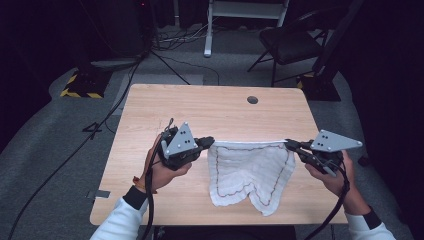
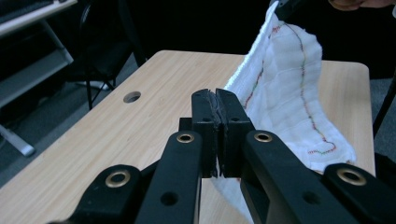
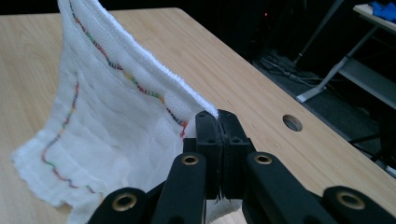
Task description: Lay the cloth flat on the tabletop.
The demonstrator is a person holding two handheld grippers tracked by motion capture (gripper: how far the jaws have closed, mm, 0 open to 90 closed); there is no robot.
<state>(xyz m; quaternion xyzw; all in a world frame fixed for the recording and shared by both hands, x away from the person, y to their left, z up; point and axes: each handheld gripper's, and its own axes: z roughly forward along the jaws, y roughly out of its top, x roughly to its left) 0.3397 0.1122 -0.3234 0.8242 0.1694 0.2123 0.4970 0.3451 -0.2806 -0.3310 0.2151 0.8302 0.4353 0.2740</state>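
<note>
Cloth [image 1: 250, 170]: held stretched between both claws above the tabletop [image 1: 165, 102], lower part resting on it.
Left claw [image 1: 209, 142]: clamped on the cloth's left corner.
Right claw [image 1: 291, 145]: clamped on its right corner.

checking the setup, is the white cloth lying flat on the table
No, the left gripper and right gripper pinch the white cloth by its top corners, so it hangs stretched between them above the table.

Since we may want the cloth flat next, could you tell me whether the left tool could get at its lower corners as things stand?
Probably not yet. The left tool is shut on the cloth's top corner, as is the right tool. The lower corners lie bare on the table, but it would have to let go first.
</note>
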